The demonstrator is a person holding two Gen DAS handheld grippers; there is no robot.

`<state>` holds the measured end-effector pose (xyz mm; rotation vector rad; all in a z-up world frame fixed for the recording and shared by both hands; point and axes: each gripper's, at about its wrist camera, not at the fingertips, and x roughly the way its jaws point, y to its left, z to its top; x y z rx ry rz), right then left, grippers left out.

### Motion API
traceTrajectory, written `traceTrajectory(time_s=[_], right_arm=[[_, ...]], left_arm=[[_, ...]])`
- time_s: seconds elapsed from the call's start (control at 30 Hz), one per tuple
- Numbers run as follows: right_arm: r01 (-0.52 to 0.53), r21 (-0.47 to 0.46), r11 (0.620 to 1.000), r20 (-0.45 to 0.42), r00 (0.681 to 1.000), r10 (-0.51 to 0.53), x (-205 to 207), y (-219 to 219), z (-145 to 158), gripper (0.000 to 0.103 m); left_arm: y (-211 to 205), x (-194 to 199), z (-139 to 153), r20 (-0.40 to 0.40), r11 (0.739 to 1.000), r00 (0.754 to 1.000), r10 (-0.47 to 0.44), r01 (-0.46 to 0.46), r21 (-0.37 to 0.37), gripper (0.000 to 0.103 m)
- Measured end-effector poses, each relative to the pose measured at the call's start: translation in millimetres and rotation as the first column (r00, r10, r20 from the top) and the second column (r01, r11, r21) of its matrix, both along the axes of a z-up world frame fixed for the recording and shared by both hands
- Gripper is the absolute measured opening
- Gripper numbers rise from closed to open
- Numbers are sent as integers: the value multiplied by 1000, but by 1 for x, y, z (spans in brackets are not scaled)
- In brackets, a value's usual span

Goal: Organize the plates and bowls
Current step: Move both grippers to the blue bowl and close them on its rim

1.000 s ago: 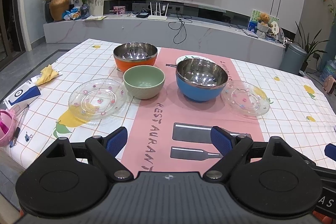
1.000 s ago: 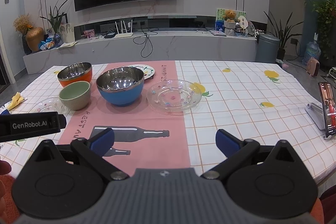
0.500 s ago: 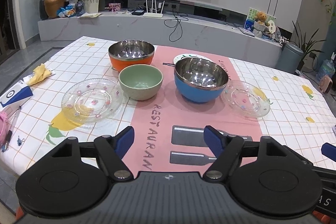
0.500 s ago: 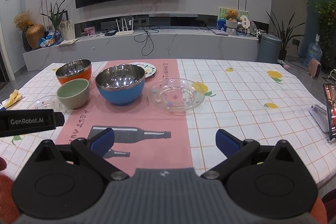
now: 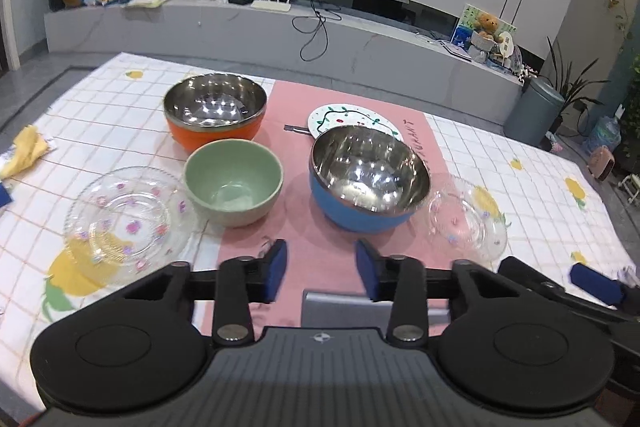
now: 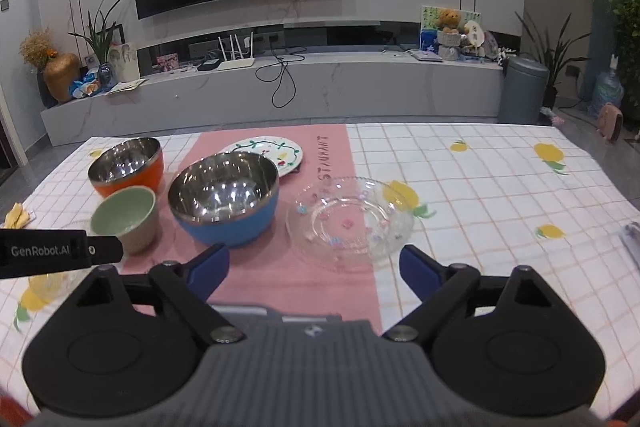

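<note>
On the table stand an orange steel-lined bowl [image 5: 215,115], a green bowl [image 5: 233,183] and a blue steel-lined bowl [image 5: 368,183]. A glass plate [image 5: 124,217] lies left of the green bowl, a second glass plate [image 6: 350,221] right of the blue one. A white painted plate [image 5: 352,119] sits behind the blue bowl. My left gripper [image 5: 321,273] hovers short of the green and blue bowls, its jaws closing with nothing between them. My right gripper [image 6: 314,271] is before the right glass plate, jaws closing slightly, still wide, holding nothing.
A pink runner [image 5: 296,227] crosses the checked tablecloth [image 6: 500,195]. A yellow cloth [image 5: 24,149] lies at the table's left edge. The left gripper's body [image 6: 48,253] shows in the right wrist view. A media bench and bin [image 6: 524,89] stand beyond the table.
Both grippers have moved forward toward the dishes, which now look larger. The left jaws have narrowed a lot; the right jaws narrowed a little.
</note>
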<state>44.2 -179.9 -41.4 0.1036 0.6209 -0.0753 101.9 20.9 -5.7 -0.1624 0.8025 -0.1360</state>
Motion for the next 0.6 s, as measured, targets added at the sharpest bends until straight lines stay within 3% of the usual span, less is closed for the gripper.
traceTrajectory(time_s=[0.2, 0.37, 0.6], right_arm=[[-17, 36, 999, -14, 1000, 17, 46, 1, -6, 75], [-26, 84, 996, -23, 999, 28, 77, 1, -13, 66], [-26, 147, 989, -91, 995, 40, 116, 5, -32, 48]], left_arm=[[6, 38, -10, -57, 996, 998, 37, -41, -79, 41], [10, 59, -19, -49, 988, 995, 89, -95, -120, 41], [13, 83, -37, -102, 969, 990, 100, -120, -218, 41]])
